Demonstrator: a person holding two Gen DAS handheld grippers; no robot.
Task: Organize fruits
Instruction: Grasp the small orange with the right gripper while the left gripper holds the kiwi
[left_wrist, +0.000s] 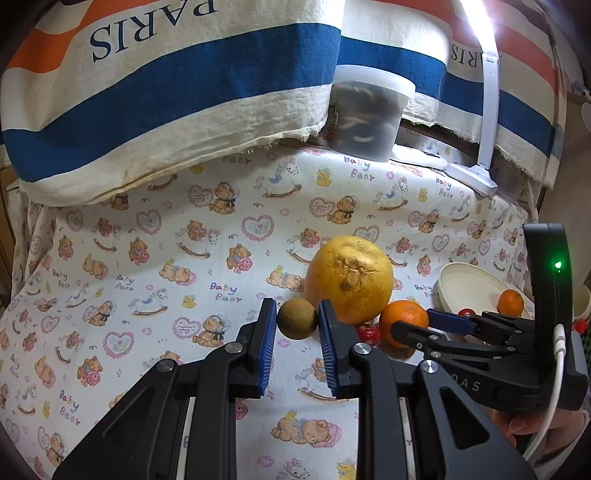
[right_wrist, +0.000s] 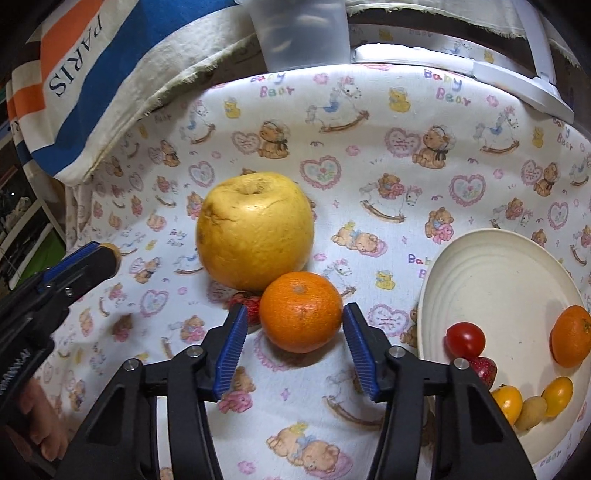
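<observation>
My left gripper (left_wrist: 297, 321) is open, its blue pads on either side of a small brown round fruit (left_wrist: 297, 318) on the cloth. My right gripper (right_wrist: 295, 321) is open around an orange (right_wrist: 300, 311); it also shows in the left wrist view (left_wrist: 402, 322). A big yellow pomelo (right_wrist: 255, 230) sits just behind, also in the left view (left_wrist: 349, 278). A strawberry (right_wrist: 247, 304) lies between pomelo and orange. The cream plate (right_wrist: 498, 273) at right holds a small orange (right_wrist: 570, 336), a red cherry tomato (right_wrist: 465, 339), a strawberry, yellow tomatoes (right_wrist: 557, 395) and a small tan fruit.
The teddy-bear print cloth (left_wrist: 147, 277) covers the table. A striped PARIS cloth (left_wrist: 147, 92) hangs at the back. A lidded plastic tub (left_wrist: 365, 114) and a white lamp base (left_wrist: 476, 177) stand at the back.
</observation>
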